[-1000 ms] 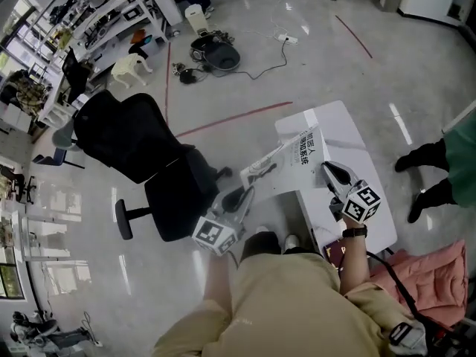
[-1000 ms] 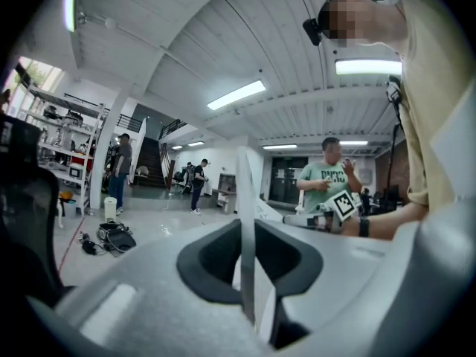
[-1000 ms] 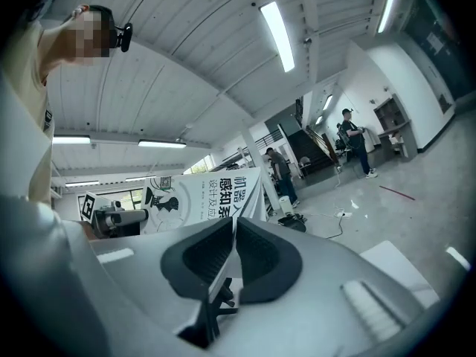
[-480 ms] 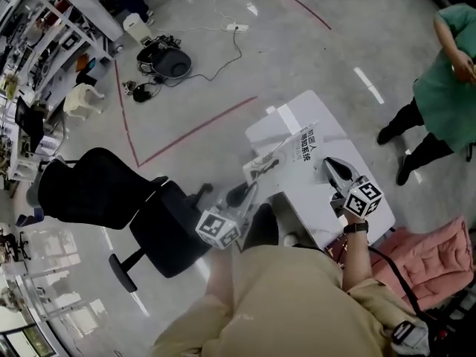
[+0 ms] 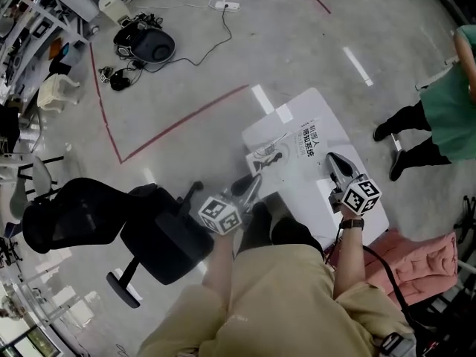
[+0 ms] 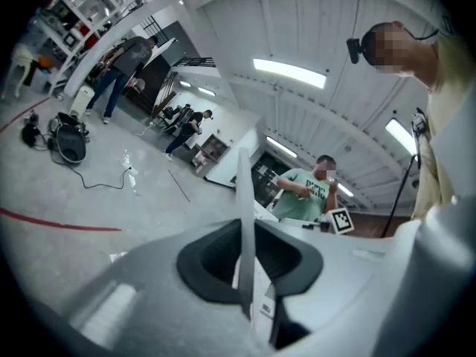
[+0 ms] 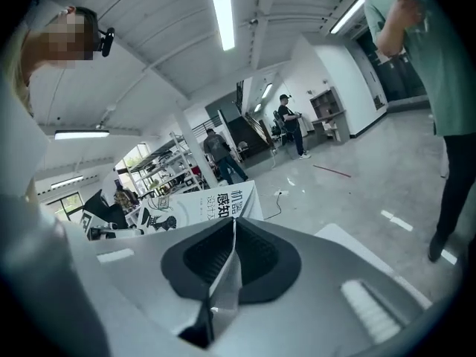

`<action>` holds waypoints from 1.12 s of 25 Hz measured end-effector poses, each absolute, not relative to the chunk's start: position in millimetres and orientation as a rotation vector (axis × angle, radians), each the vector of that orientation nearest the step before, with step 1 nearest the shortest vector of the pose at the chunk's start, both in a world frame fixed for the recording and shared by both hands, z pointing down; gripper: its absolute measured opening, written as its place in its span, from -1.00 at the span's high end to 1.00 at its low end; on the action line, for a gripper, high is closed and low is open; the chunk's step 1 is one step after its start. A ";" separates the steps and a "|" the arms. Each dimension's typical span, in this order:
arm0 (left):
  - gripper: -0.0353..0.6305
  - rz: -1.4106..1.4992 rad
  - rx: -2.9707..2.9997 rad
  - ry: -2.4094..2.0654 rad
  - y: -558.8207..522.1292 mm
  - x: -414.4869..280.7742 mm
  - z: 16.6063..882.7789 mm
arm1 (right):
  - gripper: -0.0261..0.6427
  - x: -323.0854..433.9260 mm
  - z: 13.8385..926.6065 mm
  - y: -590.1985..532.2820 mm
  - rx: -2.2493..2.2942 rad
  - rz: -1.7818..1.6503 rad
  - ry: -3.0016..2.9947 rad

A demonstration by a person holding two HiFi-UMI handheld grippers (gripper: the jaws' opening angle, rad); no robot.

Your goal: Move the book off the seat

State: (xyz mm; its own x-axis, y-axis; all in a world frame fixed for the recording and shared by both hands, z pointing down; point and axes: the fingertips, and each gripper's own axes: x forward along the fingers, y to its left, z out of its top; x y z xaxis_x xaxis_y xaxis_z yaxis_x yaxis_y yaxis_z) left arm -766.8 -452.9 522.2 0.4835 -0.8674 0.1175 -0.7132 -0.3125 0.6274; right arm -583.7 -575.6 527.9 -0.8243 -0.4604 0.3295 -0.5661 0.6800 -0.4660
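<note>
You're under bright ceiling strip lights (image 7: 221, 10); they glare off the glossy floor (image 5: 357, 65). Both gripper views warp toward dark, blurred edges.

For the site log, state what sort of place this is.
Probably a lab or workshop: stocked shelving racks along one side, red tape lines on the polished floor, an office chair.

The book (image 5: 286, 149) is over the far left part of the table (image 5: 321, 106), between the left gripper (image 5: 253, 183) at that table's left edge and the right gripper (image 5: 332, 159) above its middle. Left of the table, well apart, stands the office chair (image 5: 160, 236) — right of it, a standing person (image 5: 446, 103).
</note>
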 end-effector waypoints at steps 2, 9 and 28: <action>0.76 -0.317 2.073 -1.292 -468.7 -775.1 542.3 | 0.88 -593.1 549.6 -591.9 0.844 0.878 -2.673; 0.76 -0.316 1.970 -1.331 -532.5 -809.4 666.1 | 0.89 -635.8 675.8 -665.1 0.809 0.975 -2.610; 0.76 -0.462 1.485 -1.310 -548.4 -834.9 895.4 | 0.90 -683.1 870.2 -706.4 0.744 1.063 -2.369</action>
State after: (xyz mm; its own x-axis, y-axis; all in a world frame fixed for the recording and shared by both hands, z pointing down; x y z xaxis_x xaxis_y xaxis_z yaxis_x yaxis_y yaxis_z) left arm -834.9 -548.4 895.4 0.3247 -0.8839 0.3365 -0.4773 0.1541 0.8651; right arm -683.1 -706.4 870.2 -0.7600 -0.2927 0.5802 -0.6280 0.5607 -0.5397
